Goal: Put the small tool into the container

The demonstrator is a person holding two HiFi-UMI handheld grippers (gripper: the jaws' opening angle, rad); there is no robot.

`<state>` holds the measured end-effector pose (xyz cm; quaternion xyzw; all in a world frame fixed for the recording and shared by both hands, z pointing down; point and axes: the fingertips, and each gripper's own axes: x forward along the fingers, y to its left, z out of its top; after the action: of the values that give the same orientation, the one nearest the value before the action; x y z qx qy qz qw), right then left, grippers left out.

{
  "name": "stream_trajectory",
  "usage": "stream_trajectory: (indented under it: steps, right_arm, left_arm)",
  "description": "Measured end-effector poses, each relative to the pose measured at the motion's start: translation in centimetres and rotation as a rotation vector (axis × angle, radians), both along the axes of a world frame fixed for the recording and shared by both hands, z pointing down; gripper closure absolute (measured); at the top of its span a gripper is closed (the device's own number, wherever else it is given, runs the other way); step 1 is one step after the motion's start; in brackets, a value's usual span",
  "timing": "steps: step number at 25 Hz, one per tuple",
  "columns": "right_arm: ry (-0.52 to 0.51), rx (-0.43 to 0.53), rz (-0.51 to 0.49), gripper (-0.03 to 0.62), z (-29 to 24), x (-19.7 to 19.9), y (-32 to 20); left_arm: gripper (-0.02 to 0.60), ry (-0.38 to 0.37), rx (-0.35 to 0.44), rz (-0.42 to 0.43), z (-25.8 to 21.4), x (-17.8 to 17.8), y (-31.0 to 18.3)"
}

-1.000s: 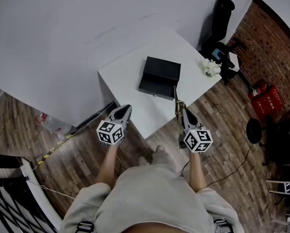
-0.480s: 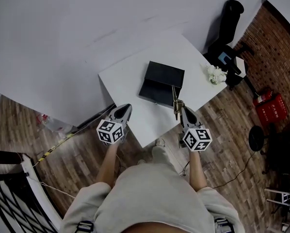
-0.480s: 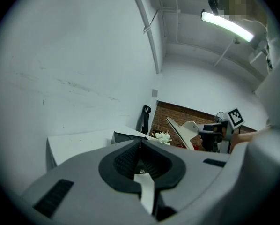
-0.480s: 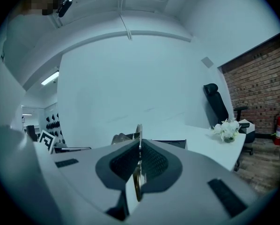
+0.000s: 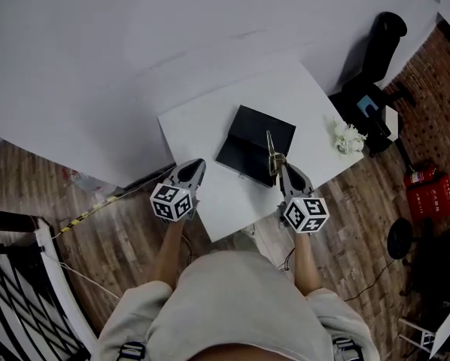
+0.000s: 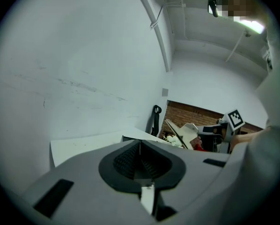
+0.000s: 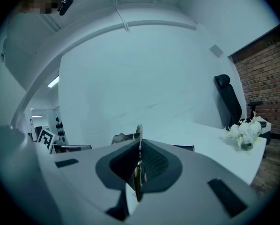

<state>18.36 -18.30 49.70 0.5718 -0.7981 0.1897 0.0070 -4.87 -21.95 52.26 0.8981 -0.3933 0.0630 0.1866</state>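
The right gripper (image 5: 279, 165) has its jaws pressed together on the thin brass tool (image 5: 270, 147), which sticks out over the near right edge of the open black container (image 5: 253, 143) on the white table (image 5: 199, 122). The left gripper (image 5: 191, 173) is closed and empty, over the table's near edge. White flowers (image 5: 348, 138) sit at the far right corner.

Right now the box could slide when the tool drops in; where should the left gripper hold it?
Probably the near left wall, from the left: the black box lies open, that rim faces the left gripper, the right gripper holds the tool opposite.
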Motion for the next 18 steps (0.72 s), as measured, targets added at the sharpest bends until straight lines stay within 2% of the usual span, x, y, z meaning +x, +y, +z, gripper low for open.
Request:
stream_trajectory:
  steps: [8,18]
  right_arm:
    - [-0.034,-0.036,-0.091,0.586,1.6,1.5,-4.8]
    - [-0.048,-0.064,-0.187,0.586,3.5,2.1,-6.9]
  left_arm:
    - [0.566,-0.027,-0.037,-0.097,0.7,1.0,-2.6]
    - [0.566,-0.048,-0.074,-0.173,2.1,2.2,-3.4]
